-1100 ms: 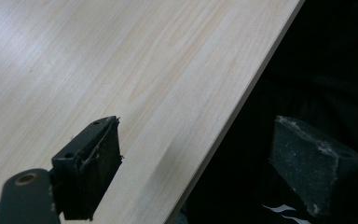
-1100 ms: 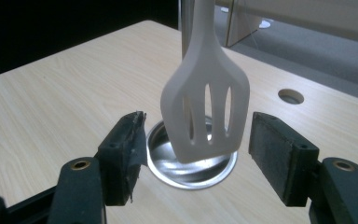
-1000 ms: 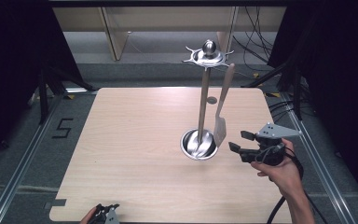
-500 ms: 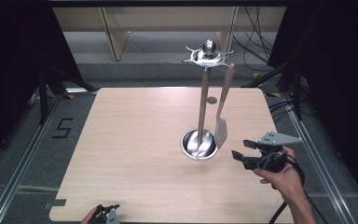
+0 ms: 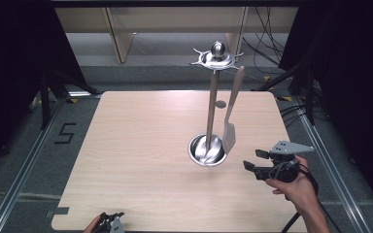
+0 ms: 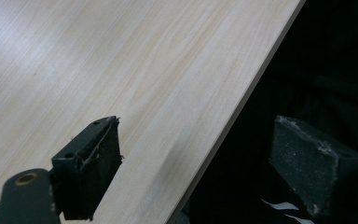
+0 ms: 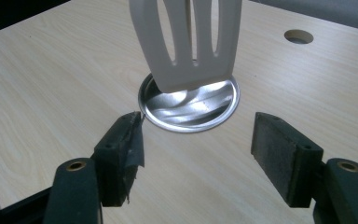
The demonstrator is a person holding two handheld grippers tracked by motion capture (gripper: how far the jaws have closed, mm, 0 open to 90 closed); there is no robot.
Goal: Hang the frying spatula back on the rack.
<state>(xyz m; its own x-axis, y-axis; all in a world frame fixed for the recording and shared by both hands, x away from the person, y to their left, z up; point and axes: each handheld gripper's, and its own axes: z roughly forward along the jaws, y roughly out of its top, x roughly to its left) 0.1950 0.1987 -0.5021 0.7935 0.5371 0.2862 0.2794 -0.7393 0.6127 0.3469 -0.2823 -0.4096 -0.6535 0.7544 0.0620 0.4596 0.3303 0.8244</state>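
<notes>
Backing off from the hanging spatula, our right gripper is hovering open-fingered beside the stand's base on the counter. Our left gripper is straddling the counter's edge, fingers apart. Our right fingers are framing the slotted blade.

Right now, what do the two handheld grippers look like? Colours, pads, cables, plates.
Both are black two-jaw tools. The right gripper carries a grey three-cornered plate on top and trails a black cable. Its pads are dark, rough blocks on black arms with round holes. The left gripper has the same worn pads. No sleeves visible.
</notes>
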